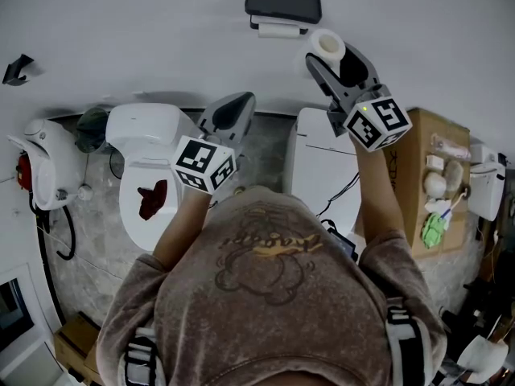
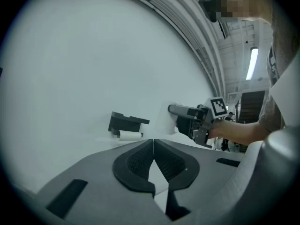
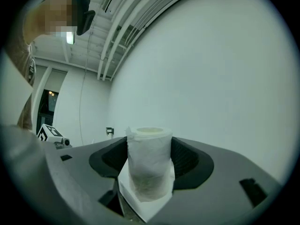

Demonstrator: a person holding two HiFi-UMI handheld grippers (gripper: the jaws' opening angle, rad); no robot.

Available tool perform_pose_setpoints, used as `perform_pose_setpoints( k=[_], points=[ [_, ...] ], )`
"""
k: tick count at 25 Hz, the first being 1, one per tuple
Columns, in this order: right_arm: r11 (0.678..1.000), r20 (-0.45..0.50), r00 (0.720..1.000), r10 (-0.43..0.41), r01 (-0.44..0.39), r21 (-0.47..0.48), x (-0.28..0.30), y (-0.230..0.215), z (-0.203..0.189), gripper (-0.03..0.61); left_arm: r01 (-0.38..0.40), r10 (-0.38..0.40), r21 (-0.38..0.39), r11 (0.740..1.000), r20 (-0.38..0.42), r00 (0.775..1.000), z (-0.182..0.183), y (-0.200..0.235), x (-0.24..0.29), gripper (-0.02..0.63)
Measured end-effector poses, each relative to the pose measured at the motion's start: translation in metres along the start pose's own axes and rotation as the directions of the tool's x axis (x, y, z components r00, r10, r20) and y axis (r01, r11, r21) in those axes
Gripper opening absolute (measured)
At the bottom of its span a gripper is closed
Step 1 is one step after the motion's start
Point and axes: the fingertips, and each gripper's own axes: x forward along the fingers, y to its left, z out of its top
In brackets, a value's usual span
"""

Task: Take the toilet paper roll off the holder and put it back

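A white toilet paper roll [image 1: 326,47] is held between the jaws of my right gripper [image 1: 331,56], raised near the wall just right of the black holder [image 1: 283,5]. A white cylinder [image 1: 278,30] sits under the holder's lid. In the right gripper view the roll [image 3: 149,165] stands upright between the dark pads [image 3: 187,161], which press its sides. My left gripper [image 1: 240,103] hangs lower left of the holder, shut and holding nothing. Its view shows the pads [image 2: 136,165] touching, the holder [image 2: 125,122] ahead, and the right gripper [image 2: 174,111] with the roll [image 2: 163,121].
Below stands a white toilet [image 1: 145,135] with a red thing [image 1: 153,199] in its bowl. A white unit [image 1: 326,167] and a cardboard box [image 1: 426,159] with small items stand to the right. A white fixture [image 1: 48,163] and a black hook [image 1: 16,67] are at the left.
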Motion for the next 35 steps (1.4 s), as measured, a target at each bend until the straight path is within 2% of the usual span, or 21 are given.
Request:
perform_pose_setpoints(
  k=[18,26,35],
  points=[
    [0.996,0.013,1.0,-0.008,0.009,-0.094,0.085,-0.072,0.051,0.276,-0.009,0.009,-0.004,1.0,-0.008,1.0,-0.001,0.018,0.014,0.02],
    [0.997,-0.004,1.0,-0.02,0.02,-0.072,0.116,-0.096,0.047,0.276,-0.033,0.033,-0.008,0.999,-0.015,0.999,-0.003,0.03,0.012,0.02],
    [0.999,-0.06,0.998,-0.025,0.022,-0.045,0.125,-0.106,0.03,0.276,-0.057,0.056,-0.011,0.998,-0.02,0.998,-0.003,0.035,0.007,0.02]
  ],
)
